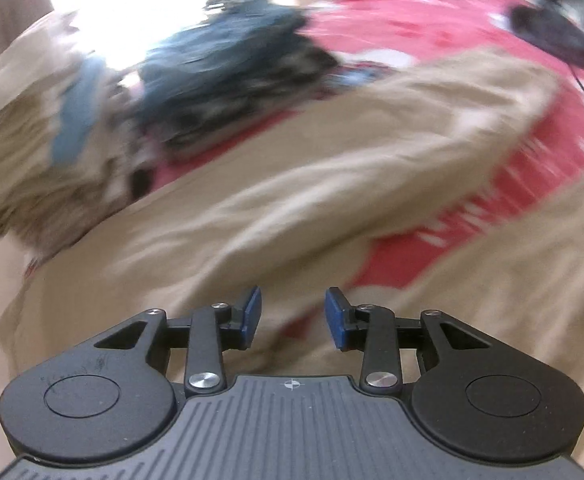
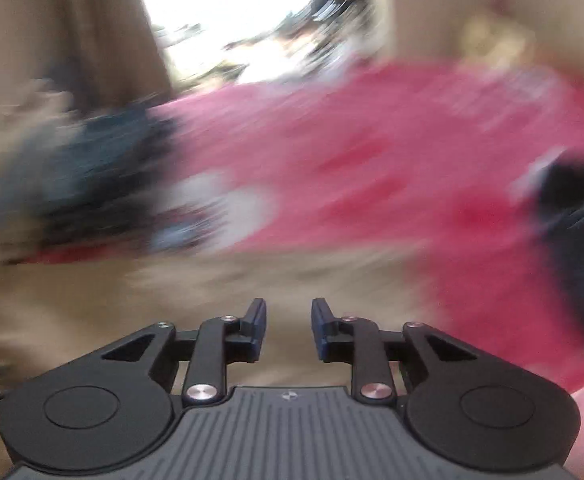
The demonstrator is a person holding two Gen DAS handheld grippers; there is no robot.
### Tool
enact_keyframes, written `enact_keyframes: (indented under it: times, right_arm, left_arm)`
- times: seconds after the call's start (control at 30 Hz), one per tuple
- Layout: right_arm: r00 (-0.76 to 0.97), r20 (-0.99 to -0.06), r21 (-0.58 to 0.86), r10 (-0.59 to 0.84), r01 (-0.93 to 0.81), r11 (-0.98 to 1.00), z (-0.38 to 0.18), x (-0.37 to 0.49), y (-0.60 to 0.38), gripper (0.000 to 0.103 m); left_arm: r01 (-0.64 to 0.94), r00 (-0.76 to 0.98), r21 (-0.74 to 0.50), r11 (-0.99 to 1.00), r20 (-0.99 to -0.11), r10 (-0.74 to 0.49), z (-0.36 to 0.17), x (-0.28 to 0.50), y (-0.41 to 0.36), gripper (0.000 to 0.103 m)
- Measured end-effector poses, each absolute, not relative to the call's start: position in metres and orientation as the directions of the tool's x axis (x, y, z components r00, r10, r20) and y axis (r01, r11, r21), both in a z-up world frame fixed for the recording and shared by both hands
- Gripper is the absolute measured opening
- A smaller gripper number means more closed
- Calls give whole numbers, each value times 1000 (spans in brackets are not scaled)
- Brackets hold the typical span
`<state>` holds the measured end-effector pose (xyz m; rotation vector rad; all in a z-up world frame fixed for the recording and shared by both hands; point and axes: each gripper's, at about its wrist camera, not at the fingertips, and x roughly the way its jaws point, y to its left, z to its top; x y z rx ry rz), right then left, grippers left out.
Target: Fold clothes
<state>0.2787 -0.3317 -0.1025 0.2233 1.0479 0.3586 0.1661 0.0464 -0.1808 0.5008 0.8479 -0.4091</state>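
A beige garment [image 1: 292, 184] lies spread over a pink-red patterned bedsheet [image 1: 472, 48], with long creases running across it. My left gripper [image 1: 293, 318] hovers over its near part, open, blue pads apart with nothing between them. In the right wrist view the same beige garment [image 2: 196, 292] fills the lower half, heavily blurred. My right gripper [image 2: 289, 330] is above it, open and empty. The pink-red bedsheet [image 2: 372, 152] stretches beyond.
A heap of other clothes, dark blue-black [image 1: 228, 76] and pale beige with a blue patch [image 1: 32, 152], lies at the left. A dark object [image 1: 552, 36] sits at the far right on the sheet. A bright window [image 2: 232, 12] and curtain [image 2: 72, 32] are behind.
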Motion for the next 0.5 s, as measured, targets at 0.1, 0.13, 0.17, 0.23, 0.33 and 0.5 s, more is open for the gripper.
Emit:
enact_keyframes:
  times: [0.1, 0.13, 0.17, 0.23, 0.33, 0.5]
  right_arm:
    - [335, -825, 468, 455, -46, 883, -134, 269, -325, 27]
    - [345, -818, 499, 461, 26, 866, -143, 266, -332, 27]
    - [356, -810, 528, 466, 97, 844, -151, 263, -339, 28]
    - [379, -795, 578, 473, 236, 781, -168, 257, -354, 34]
    - [415, -775, 629, 476, 430, 648, -193, 248, -376, 35]
    - [508, -742, 667, 438, 622, 409, -223, 237, -406, 25]
  left_arm:
    - [570, 600, 312, 760, -790, -126, -194, 168, 26, 35]
    - [572, 601, 317, 756, -790, -123, -198, 170, 22, 35]
    - [572, 598, 315, 757, -792, -123, -200, 173, 20, 35]
    - [581, 597, 329, 744, -794, -114, -205, 176, 17, 35]
    - [611, 595, 363, 703, -797, -105, -213, 178, 13, 35]
    - [619, 605, 374, 691, -788, -116, -213, 183, 13, 23]
